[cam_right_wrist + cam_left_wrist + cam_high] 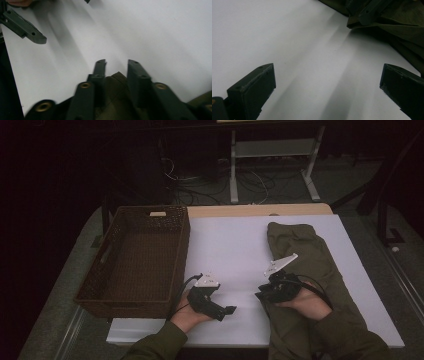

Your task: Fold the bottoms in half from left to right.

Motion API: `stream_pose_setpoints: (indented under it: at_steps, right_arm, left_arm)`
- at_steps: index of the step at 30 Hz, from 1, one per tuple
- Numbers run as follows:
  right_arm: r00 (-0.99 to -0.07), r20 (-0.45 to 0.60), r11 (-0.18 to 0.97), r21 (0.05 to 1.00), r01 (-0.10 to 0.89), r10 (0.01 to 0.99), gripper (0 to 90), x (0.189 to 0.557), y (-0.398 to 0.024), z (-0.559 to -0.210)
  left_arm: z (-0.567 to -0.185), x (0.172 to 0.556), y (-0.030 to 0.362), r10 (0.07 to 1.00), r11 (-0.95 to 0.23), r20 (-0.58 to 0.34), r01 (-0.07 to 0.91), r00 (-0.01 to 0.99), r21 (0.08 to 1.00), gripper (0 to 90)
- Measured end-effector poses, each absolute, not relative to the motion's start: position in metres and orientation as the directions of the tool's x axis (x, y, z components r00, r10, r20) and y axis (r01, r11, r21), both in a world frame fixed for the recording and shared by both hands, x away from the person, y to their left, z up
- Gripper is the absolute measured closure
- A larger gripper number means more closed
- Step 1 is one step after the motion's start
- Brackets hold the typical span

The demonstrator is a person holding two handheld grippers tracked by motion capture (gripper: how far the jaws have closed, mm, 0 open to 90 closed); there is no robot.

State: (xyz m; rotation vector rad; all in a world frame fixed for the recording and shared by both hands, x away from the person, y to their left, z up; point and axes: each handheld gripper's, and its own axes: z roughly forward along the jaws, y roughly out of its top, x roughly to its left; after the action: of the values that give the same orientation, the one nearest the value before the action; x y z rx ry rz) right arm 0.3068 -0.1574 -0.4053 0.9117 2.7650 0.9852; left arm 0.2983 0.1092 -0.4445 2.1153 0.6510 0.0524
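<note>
Right tool (116,68) sits at the near left edge of the olive garment (310,270), jaws narrowed around a fold of the cloth; the right gripper view shows fabric bunched between them, corner poking out just short of the tips. Whether the pads are truly pinching or only bracketing the fold I can't tell for sure. It looks like a grip, though a shallow one.

Left tool (220,309) hovers over bare white desk (230,245) between the basket and the garment, jaws spread wide, holding nothing. Its own camera shows both jaws well apart with only desk between them, and the garment edge ahead.

Garment lies lengthwise down the right half of the desk, near end running off the front edge under the person's right forearm.

My read on doing this step well:
- Seat the fold deeper between the right jaws before lifting; a tip-only pinch on soft cloth will likely slip.
- Bring the left tool over to a second point on the same edge, so the cloth lifts flat rather than roping.
- Lift low and drag little; the overhang at the front edge could pull the garment off.
- If it's going into the wicker basket (135,255), fold first.

Count: 2 tools, 1 garment, 1 basket, 1 desk.
</note>
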Motion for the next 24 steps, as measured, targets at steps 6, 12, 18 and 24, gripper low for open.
stream_pose_setpoints:
  at_steps: [6,12,18,24]
  right_arm:
    - [-0.830,0.124,0.629,0.595,0.501,0.544,88.6,0.308,-0.159,-0.405]
    - [-0.826,0.131,0.613,0.608,0.504,0.549,83.6,0.309,-0.165,-0.403]
    - [-0.821,0.145,0.587,0.631,0.507,0.553,53.1,0.312,-0.170,-0.399]
    - [-0.841,0.137,0.638,0.591,0.493,0.523,41.4,0.307,-0.170,-0.411]
  left_arm:
    - [-0.444,0.298,0.109,0.469,-0.462,-0.199,0.430,0.861,0.776,0.0]
    - [-0.445,0.298,0.109,0.469,-0.462,-0.198,0.430,0.861,0.775,0.0]
    - [-0.444,0.298,0.110,0.469,-0.461,-0.198,0.430,0.861,0.776,0.0]
    - [-0.444,0.298,0.109,0.468,-0.461,-0.198,0.430,0.861,0.776,0.0]
